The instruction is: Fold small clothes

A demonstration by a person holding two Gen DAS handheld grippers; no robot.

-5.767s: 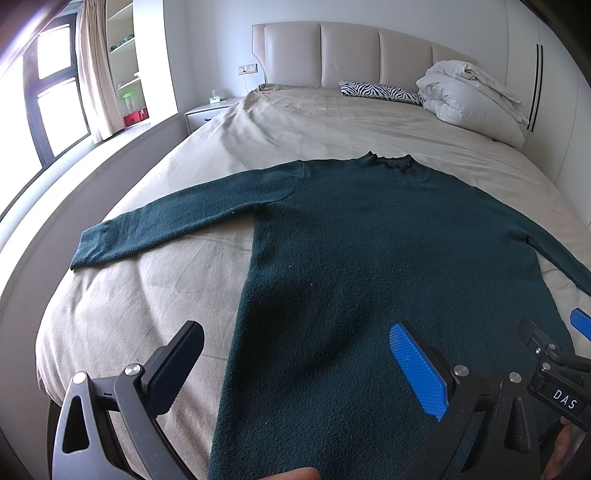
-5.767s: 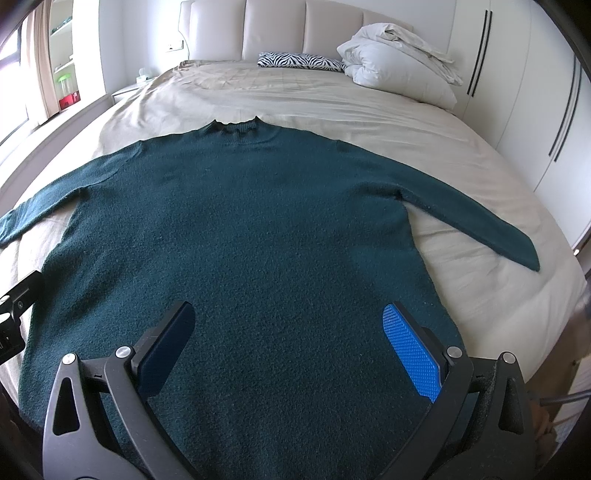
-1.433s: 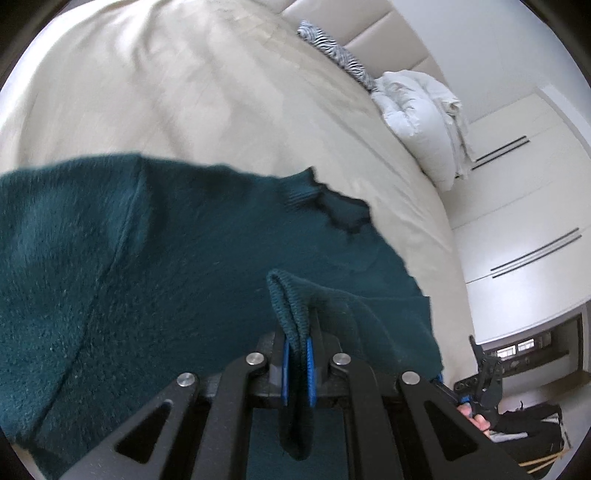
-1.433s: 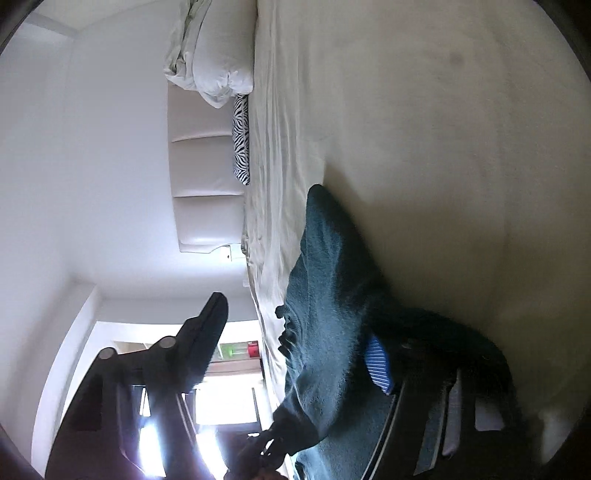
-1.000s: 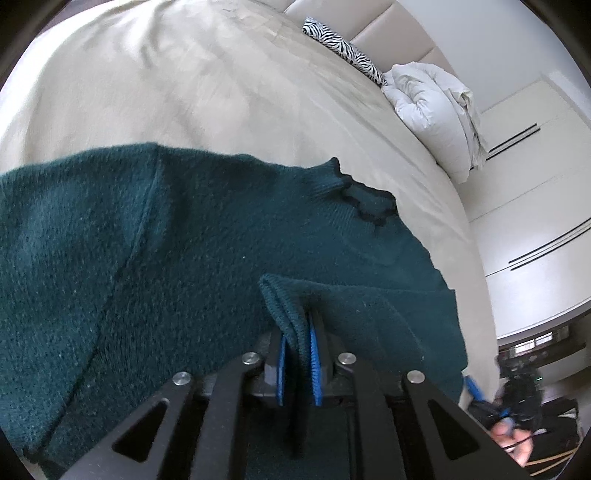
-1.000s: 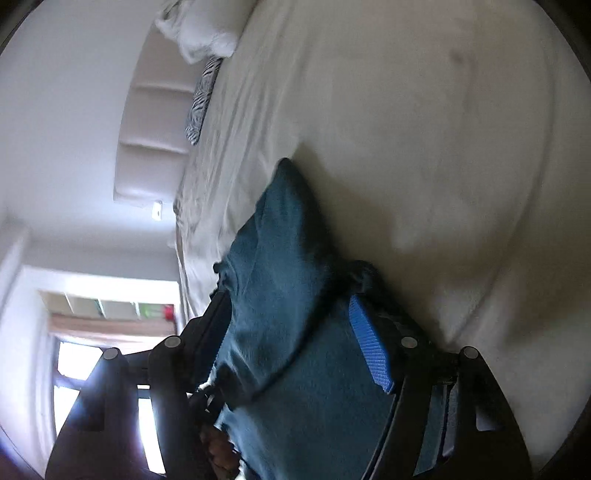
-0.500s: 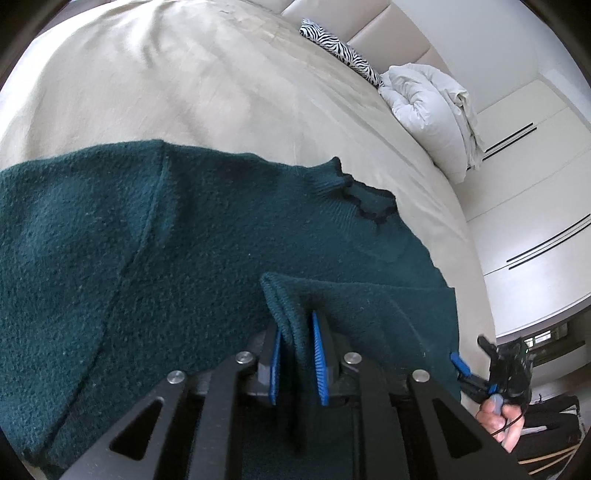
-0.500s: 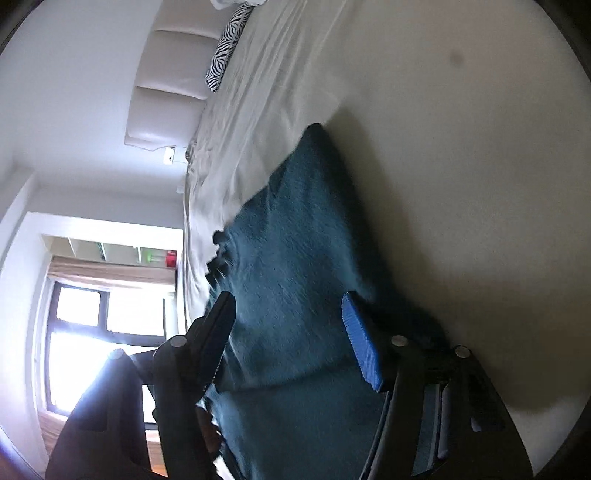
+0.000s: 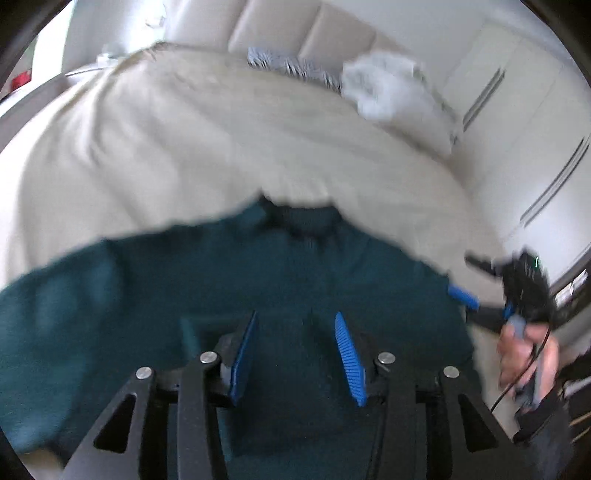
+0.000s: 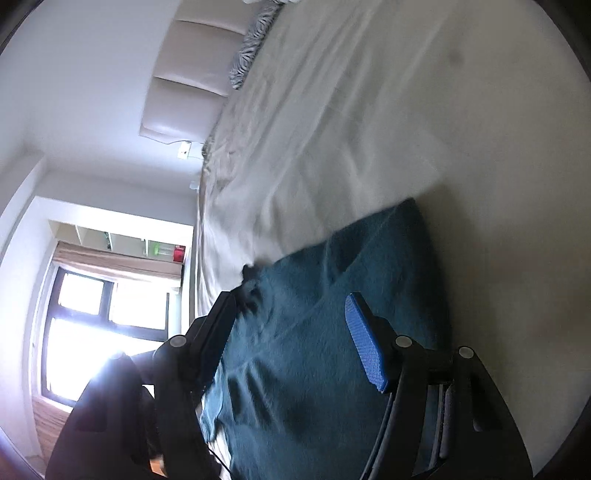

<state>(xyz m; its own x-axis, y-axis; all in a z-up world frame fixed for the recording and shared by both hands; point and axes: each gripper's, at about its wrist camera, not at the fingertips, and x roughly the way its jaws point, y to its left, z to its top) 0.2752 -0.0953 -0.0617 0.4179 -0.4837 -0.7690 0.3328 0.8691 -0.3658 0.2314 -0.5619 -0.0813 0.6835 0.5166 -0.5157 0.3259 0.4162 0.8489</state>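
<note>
bare bedsheet [image 9: 207, 140] beyond sweater [image 9: 258, 266], duvet [image 9: 388, 92] far corner

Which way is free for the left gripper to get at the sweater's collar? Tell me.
Probably yes, straight ahead: the left gripper, jaws opening and empty, hangs over the sweater, nothing between it and the collar.

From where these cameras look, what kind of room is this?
Most likely a bedroom: a wide bed with a padded headboard, a crumpled white duvet and wardrobe doors beside it.
</note>
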